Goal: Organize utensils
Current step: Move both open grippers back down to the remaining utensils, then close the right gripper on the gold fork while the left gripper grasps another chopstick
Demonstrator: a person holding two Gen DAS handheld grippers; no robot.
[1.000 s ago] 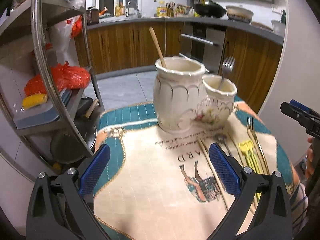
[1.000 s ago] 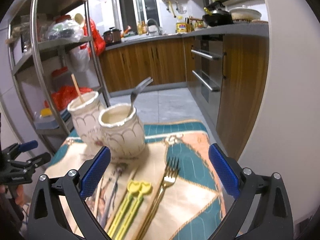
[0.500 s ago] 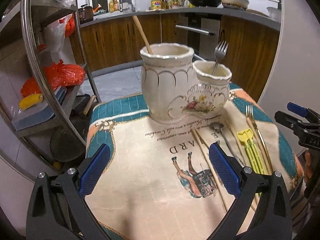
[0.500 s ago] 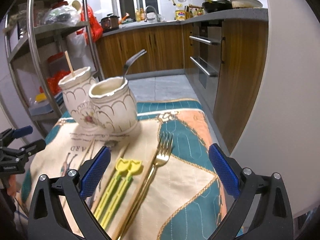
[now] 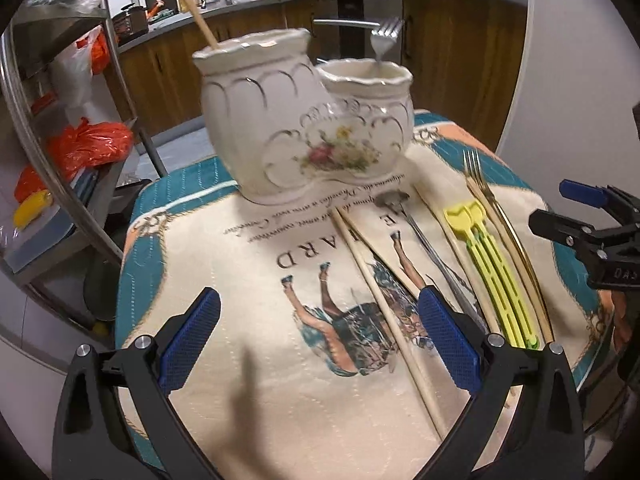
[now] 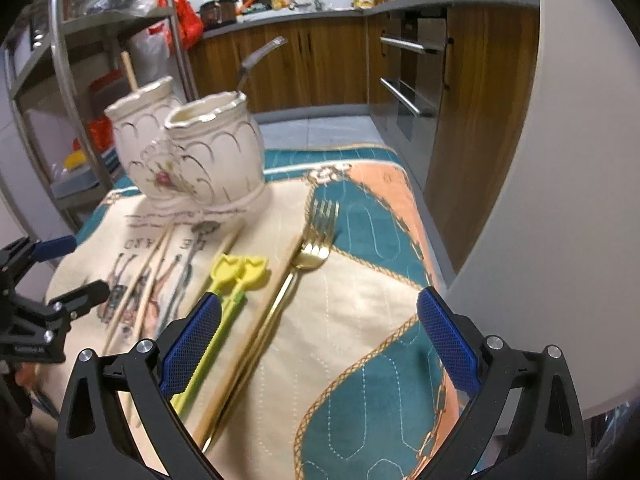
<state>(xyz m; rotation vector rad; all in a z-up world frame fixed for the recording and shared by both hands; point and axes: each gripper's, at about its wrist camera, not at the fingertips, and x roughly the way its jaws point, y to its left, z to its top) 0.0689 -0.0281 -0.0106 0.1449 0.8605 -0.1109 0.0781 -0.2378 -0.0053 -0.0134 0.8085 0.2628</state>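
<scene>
A cream double ceramic holder stands at the far side of the cloth-covered table. One chopstick rises from its taller pot and a silver fork from the shorter pot. On the cloth lie wooden chopsticks, a silver spoon, yellow picks and a gold fork. My left gripper hovers open over the chopsticks. My right gripper hovers open above the gold fork's handle. Both hold nothing.
A metal rack with orange bags and boxes stands left of the table. Wooden kitchen cabinets and an oven run along the back. A grey rounded wall rises close at the right. The printed cloth covers the table.
Both grippers have come lower and closer to the table, tilting down toward the utensils lying on the cloth. Nothing on the table has moved; both stay open.
</scene>
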